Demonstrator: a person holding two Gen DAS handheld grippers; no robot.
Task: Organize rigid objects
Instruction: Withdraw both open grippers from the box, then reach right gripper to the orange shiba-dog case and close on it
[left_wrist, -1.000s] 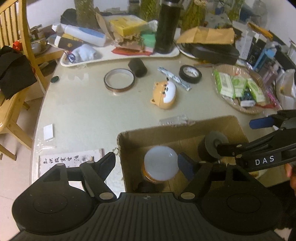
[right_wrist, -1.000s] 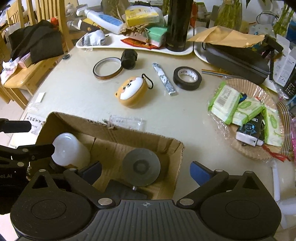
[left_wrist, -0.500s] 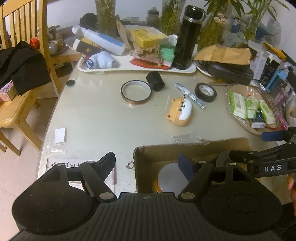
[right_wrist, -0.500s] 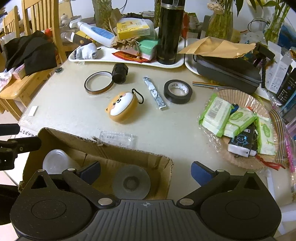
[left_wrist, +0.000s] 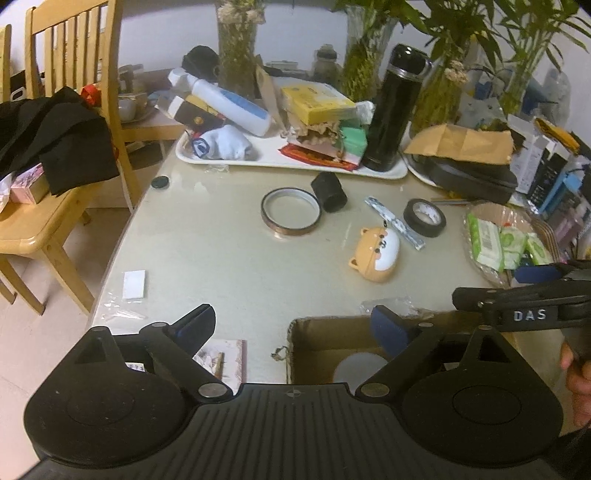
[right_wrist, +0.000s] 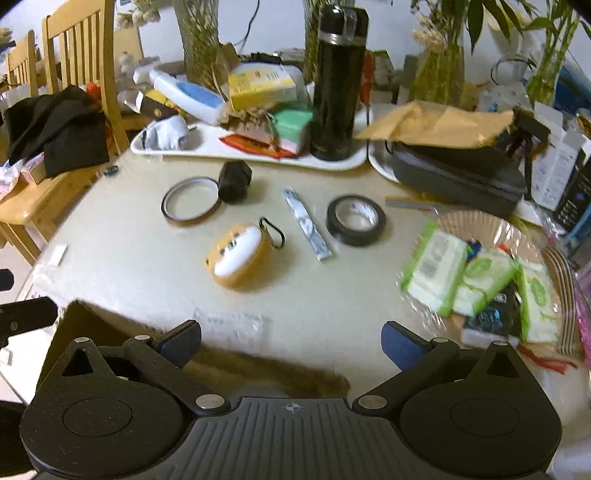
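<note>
A brown cardboard box (left_wrist: 317, 332) sits open at the near edge of the desk (left_wrist: 221, 251), with a white round lid (left_wrist: 356, 365) showing inside it. Farther out on the desk lie an amber tape ring (left_wrist: 290, 210), flat, a black cylinder (left_wrist: 328, 186) on its side just beside it, an orange-and-white dog-shaped case (left_wrist: 375, 253), a narrow silver packet (left_wrist: 395, 221) and a black tape roll (left_wrist: 424, 218).

orange-and-white dog-face case (left_wrist: 376, 253), black tape roll (left_wrist: 424, 217), amber tape ring (left_wrist: 290, 211), brown cardboard box (left_wrist: 332, 339) holding a seemingly white lid (left_wrist: 356, 365).
</note>
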